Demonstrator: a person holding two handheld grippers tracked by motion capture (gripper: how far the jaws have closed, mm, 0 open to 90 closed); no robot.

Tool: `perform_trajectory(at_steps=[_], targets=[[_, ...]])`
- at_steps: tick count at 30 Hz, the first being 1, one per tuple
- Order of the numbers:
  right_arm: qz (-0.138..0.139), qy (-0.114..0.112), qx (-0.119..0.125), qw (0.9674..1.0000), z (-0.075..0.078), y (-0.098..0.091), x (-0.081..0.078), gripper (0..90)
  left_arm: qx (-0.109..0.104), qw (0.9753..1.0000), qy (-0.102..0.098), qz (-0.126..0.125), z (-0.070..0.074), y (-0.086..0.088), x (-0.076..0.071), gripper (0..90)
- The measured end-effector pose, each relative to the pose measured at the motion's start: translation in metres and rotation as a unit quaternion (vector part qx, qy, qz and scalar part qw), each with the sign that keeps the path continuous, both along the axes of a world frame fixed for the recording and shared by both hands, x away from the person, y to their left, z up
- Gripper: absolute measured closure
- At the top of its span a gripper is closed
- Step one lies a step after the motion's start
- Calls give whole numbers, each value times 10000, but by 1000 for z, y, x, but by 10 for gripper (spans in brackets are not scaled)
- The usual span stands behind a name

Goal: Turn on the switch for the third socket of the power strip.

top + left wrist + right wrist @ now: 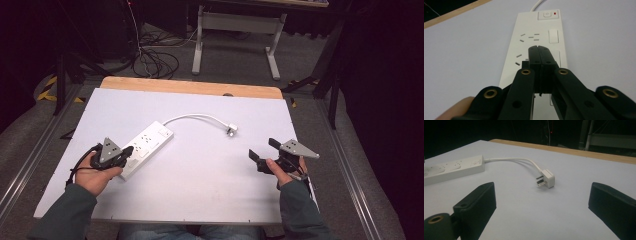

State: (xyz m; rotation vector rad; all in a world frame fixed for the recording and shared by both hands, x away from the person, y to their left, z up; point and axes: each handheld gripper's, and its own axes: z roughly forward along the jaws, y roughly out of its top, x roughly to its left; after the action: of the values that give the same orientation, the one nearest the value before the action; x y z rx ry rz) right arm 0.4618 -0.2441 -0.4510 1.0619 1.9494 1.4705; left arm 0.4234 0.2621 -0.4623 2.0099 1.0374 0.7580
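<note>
where white board [200, 185] covers wooden table [190, 87], dark room; cables [150, 60] on floor

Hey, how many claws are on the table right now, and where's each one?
2. The left claw is shut, pressing on the near end of the white power strip. The right claw is open near the table's right edge, facing the plug.
</note>
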Motion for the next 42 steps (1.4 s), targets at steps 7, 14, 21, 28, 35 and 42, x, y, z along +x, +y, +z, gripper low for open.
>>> perform_trajectory(at_steps=[7, 14, 21, 28, 35, 42], targets=[[4, 5, 0, 10000, 0, 0, 0, 81, 66, 9999, 138, -63, -2, -2, 1, 899], [-15, 6, 14, 10000, 0, 0, 0, 81, 58, 9993, 329, -152, -5, -3, 1, 899], [6, 3, -6, 10000, 0, 0, 0, 81, 115, 9988, 418, -217, -6, -4, 2, 899], [-6, 5, -2, 10000, 0, 0, 0, 81, 133, 9980, 554, -274, -8, -7, 3, 899], [-5, -5, 1, 10000, 0, 0, 0, 81, 202, 9976, 598, -273, -9, -6, 3, 899], [0, 5, -6, 10000, 0, 0, 0, 81, 192, 9976, 607, -263, -9, -6, 3, 898]])
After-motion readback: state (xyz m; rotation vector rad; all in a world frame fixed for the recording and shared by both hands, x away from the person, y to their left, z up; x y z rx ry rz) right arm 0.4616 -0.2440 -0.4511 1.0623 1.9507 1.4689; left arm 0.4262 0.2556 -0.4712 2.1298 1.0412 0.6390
